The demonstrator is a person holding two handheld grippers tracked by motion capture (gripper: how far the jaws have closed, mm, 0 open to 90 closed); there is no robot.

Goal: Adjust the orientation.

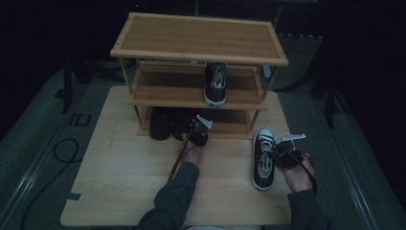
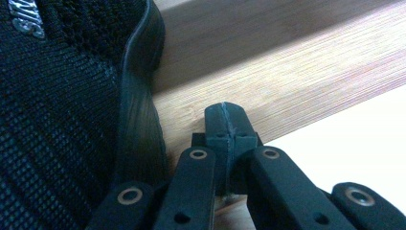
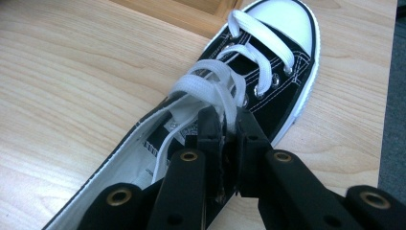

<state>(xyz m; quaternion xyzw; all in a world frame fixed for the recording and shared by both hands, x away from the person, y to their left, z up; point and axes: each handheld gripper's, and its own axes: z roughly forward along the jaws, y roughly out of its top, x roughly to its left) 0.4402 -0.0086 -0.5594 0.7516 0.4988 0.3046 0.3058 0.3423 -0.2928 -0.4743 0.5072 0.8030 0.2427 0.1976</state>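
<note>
The right gripper [image 3: 230,125] had clamped on the tongue and laces of the black canvas sneaker [image 1: 264,158], which lay near the table's [image 1: 119,182] right edge (toe toward the bamboo shoe rack [image 1: 198,45]). The left gripper [image 2: 229,122], jaws together and empty, sat at the rack's bottom shelf beside a black mesh shoe [image 2: 57,120].

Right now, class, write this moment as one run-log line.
left gripper: shut, empty, beside black mesh shoe | right gripper: shut on sneaker at its laces | shoe rack: one sneaker on middle shelf
</note>
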